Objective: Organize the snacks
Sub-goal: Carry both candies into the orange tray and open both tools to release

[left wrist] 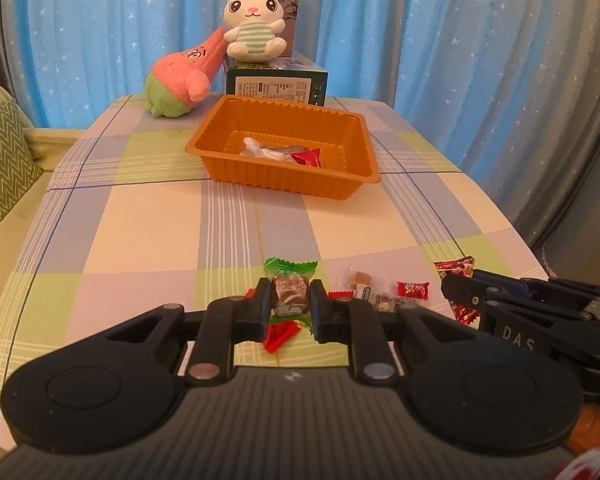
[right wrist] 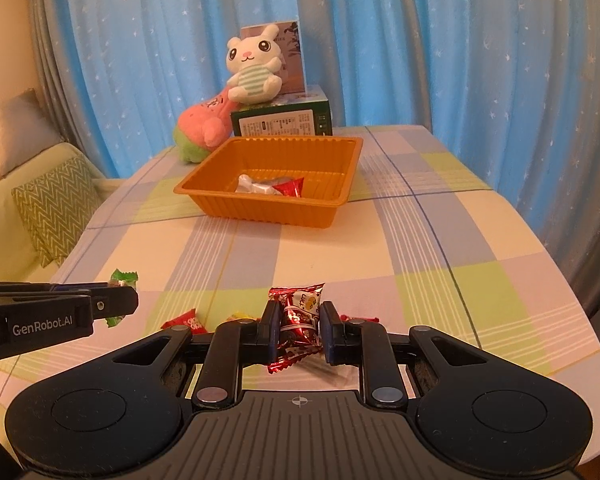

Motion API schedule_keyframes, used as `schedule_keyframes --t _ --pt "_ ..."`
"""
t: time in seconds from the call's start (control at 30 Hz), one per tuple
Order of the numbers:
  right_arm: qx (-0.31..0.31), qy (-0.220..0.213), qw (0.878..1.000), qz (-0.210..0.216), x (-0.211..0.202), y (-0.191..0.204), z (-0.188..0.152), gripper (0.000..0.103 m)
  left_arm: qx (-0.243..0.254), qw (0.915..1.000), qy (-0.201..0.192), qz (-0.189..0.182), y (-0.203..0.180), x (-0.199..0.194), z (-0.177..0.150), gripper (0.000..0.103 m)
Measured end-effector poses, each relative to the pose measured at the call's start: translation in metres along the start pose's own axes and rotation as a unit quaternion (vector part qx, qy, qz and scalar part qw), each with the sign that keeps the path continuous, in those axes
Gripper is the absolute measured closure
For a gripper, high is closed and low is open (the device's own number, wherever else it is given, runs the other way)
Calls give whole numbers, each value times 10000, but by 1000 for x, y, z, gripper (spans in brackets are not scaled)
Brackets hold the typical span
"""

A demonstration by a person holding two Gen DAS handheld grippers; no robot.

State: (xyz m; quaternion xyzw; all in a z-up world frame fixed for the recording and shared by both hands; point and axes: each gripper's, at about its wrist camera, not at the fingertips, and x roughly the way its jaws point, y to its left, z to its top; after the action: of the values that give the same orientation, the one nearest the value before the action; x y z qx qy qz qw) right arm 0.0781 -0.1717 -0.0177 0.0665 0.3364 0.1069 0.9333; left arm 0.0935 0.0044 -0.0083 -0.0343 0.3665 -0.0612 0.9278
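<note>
Only in the left wrist view are the loose sweets seen in full: a clear-wrapped caramel candy [left wrist: 361, 279], a small red foil sweet [left wrist: 413, 290] and a red wrapper [left wrist: 280, 336] lying on the checked pastel counter [left wrist: 140, 216] beneath the tool. Only in the right wrist view is a grey cushion [right wrist: 14, 132] shown at far left, and a red packet with white lettering [right wrist: 184, 320] on the counter.

The left tool [left wrist: 290, 300] is clenched on a green-wrapped brown candy [left wrist: 290, 286], which is gripped between its pads above the counter. The right tool [right wrist: 300, 330] is clenched on a red-and-silver foil snack packet [right wrist: 300, 312], likewise pinched at its middle.

Farther back, an orange ribbed plastic tray [left wrist: 284, 184] is seen holding a white wrapper [left wrist: 260, 151] and a red triangular packet [left wrist: 307, 157].
</note>
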Motion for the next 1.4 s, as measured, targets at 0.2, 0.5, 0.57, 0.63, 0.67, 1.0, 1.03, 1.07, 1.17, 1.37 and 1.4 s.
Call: schedule_keyframes --t 0.2,0.5,0.57,0.63,0.67,1.0,1.03,1.07,1.17,1.37,1.4 --pt "24 -33 10000 26 9 -4 14 81 39 10000 -44 -57 -1 7 15 86" --pt "23 -28 10000 51 29 -11 38 81 108 9998 -91 -157 -5 24 38 86" --pt "24 -12 10000 53 36 -13 43 81 120 9997 -103 -191 -6 28 43 86" --pt "20 4 10000 64 42 -16 48 81 140 9996 -108 -231 -6 33 48 86" --pt "21 13 10000 67 45 -17 50 81 146 9995 -110 -250 -6 36 51 86" --pt "138 47 9998 119 84 -34 83 81 166 9990 -182 -374 2 69 89 86" --pt "135 36 9998 117 87 -35 88 81 190 9989 -187 -373 3 73 93 86" --pt "127 24 9998 118 91 -36 92 81 207 9989 -188 -375 4 77 96 86" --pt "90 5 9998 150 101 -37 104 81 253 9987 -209 -386 5 87 107 86" --pt "56 67 9997 248 129 -41 125 81 217 9983 -191 -500 12 112 132 86" --pt "61 74 9996 262 134 -42 129 81 185 9983 -180 -526 14 117 135 86"
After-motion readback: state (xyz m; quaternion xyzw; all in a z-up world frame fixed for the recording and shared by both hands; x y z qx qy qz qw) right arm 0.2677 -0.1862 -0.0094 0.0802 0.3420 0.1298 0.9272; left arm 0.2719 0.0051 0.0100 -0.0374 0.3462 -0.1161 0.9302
